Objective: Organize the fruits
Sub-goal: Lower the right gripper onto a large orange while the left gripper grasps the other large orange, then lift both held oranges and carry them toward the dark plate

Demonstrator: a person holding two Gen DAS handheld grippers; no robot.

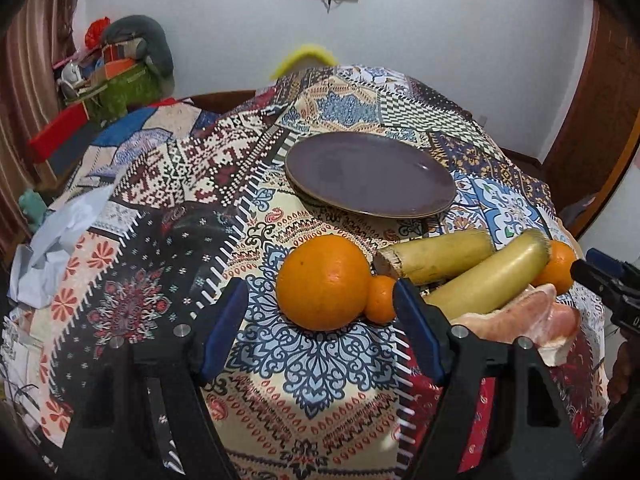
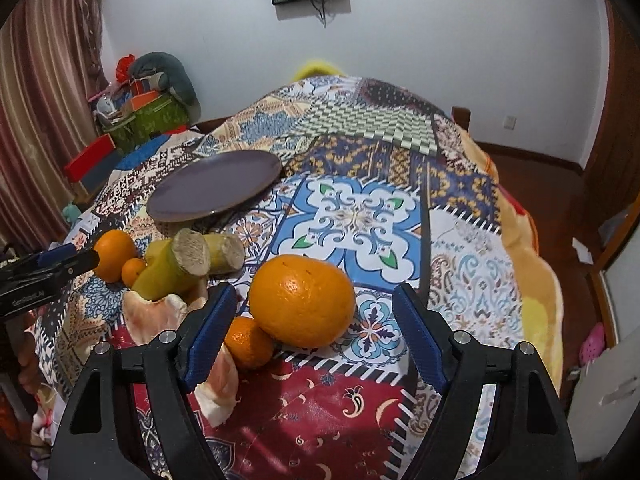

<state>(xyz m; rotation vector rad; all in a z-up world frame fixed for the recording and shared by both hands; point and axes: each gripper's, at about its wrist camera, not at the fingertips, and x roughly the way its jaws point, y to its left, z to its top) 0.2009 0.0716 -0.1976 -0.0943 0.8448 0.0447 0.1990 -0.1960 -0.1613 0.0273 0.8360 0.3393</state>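
Left claw spread wide, pinching nothing; left big orange straight ahead, just beyond the fingertips and centred in the gap, no pad touching it. Small orange tucked against its right side, just beside the right-hand finger: likely to get nudged on closing.

Right claw likewise spread and empty, right big orange dead ahead between the fingers, another small orange low to its left near the left-hand finger.

Round fruit, so no long axis to line up with.

Between the two oranges, two yellow stalk pieces and pink peeled segments on the patterned cloth.

Dark plate bare, farther back: ahead and slightly right of the left claw, far left of the right one. Probably one orange per claw, nearer claw each.
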